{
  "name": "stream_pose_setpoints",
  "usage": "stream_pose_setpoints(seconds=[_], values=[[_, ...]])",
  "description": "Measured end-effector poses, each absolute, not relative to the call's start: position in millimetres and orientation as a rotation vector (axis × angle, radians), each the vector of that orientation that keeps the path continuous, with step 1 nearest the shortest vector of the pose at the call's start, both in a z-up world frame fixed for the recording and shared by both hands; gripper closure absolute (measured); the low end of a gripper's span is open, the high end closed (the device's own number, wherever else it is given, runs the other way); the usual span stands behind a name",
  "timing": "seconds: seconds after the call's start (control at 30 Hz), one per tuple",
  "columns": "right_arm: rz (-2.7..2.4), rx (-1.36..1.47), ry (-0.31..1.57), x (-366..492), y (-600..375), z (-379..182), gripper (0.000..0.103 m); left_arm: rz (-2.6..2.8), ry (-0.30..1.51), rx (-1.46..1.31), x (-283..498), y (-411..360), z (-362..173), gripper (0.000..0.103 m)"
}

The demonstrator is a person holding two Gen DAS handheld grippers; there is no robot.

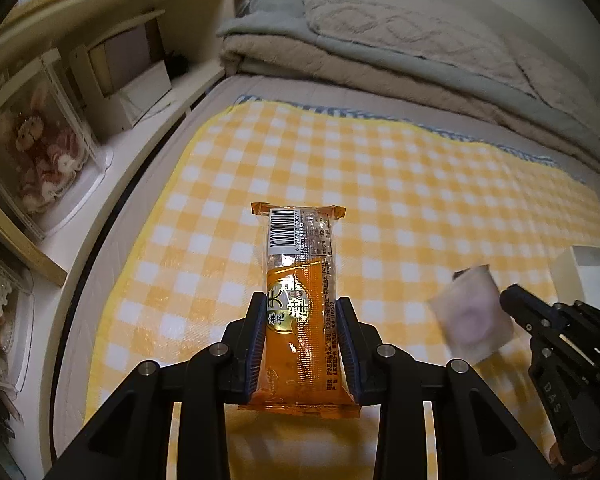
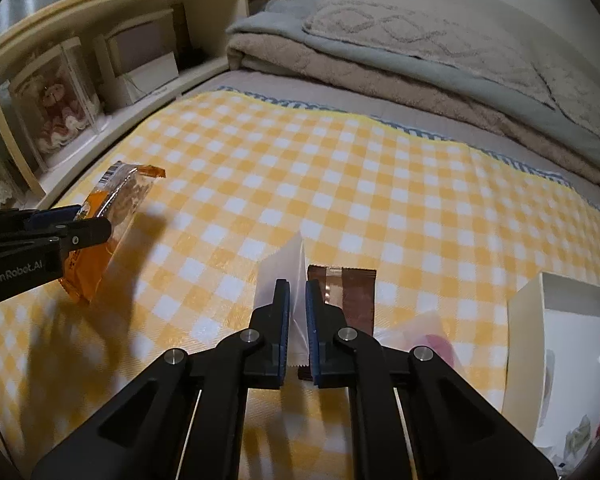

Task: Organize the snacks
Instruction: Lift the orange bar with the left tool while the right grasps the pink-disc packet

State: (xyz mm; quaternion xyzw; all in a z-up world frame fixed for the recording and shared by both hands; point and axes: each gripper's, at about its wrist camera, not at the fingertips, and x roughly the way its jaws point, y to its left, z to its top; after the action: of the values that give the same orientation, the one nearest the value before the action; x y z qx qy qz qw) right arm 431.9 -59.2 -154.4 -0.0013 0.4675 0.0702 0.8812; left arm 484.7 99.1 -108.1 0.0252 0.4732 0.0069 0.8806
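Note:
My left gripper (image 1: pixel 301 316) is shut on an orange snack pack (image 1: pixel 300 280) with a barcode end, held above the yellow checked cloth (image 1: pixel 380 184). It also shows in the right wrist view (image 2: pixel 112 216), at the left. My right gripper (image 2: pixel 297 300) is shut on a translucent white snack packet (image 2: pixel 284 272), held edge-on; in the left wrist view this packet (image 1: pixel 470 316) is blurred at the right. A brown snack pack (image 2: pixel 354 296) lies on the cloth just right of my right fingers. A clear packet with a pink item (image 2: pixel 424 340) lies beside it.
A white box (image 2: pixel 540 344) stands at the right edge of the cloth (image 2: pixel 380 184), with more snacks behind it. Folded blankets (image 2: pixel 380 56) lie at the back. A wooden shelf (image 1: pixel 100 80) with boxed plush toys runs along the left.

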Motion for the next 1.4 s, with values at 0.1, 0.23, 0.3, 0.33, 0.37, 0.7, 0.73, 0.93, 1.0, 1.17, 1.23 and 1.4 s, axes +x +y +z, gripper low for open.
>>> stream_pose_setpoints(seconds=[0.1, 0.23, 0.3, 0.33, 0.37, 0.7, 0.73, 0.93, 1.0, 1.17, 1.23, 1.4], values=[[0.152, 0.004, 0.974, 431, -61, -151, 0.103, 0.010, 0.977, 0.052, 481, 98, -104, 0.070], [0.179, 0.038, 0.975, 431, -65, -150, 0.102, 0.010, 0.980, 0.051, 466, 103, -98, 0.070], [0.207, 0.055, 0.996, 433, -63, -154, 0.097, 0.010, 0.983, 0.051, 458, 105, -96, 0.070], [0.207, 0.052, 1.000, 433, -62, -155, 0.085, 0.010, 0.985, 0.048, 458, 106, -95, 0.070], [0.208, 0.050, 1.000, 433, -60, -157, 0.064, 0.011, 0.986, 0.047, 457, 107, -95, 0.070], [0.225, -0.110, 1.094, 431, -28, -197, 0.031, 0.022, 1.004, 0.025, 466, 113, -105, 0.070], [0.224, -0.124, 1.102, 430, -28, -200, 0.032, 0.021, 1.005, 0.022, 466, 113, -105, 0.070], [0.221, -0.175, 1.075, 427, -28, -198, 0.053, 0.028, 0.998, 0.019, 464, 112, -102, 0.070], [0.221, -0.179, 1.058, 426, -29, -192, 0.053, 0.032, 0.992, 0.017, 461, 112, -98, 0.070], [0.222, -0.134, 1.001, 426, -37, -165, 0.053, 0.036, 0.961, 0.015, 450, 110, -82, 0.070], [0.218, -0.117, 0.972, 425, -42, -151, 0.053, 0.036, 0.945, 0.011, 443, 109, -75, 0.070], [0.212, -0.062, 0.921, 424, -56, -121, 0.053, 0.028, 0.896, -0.006, 420, 103, -53, 0.070]])
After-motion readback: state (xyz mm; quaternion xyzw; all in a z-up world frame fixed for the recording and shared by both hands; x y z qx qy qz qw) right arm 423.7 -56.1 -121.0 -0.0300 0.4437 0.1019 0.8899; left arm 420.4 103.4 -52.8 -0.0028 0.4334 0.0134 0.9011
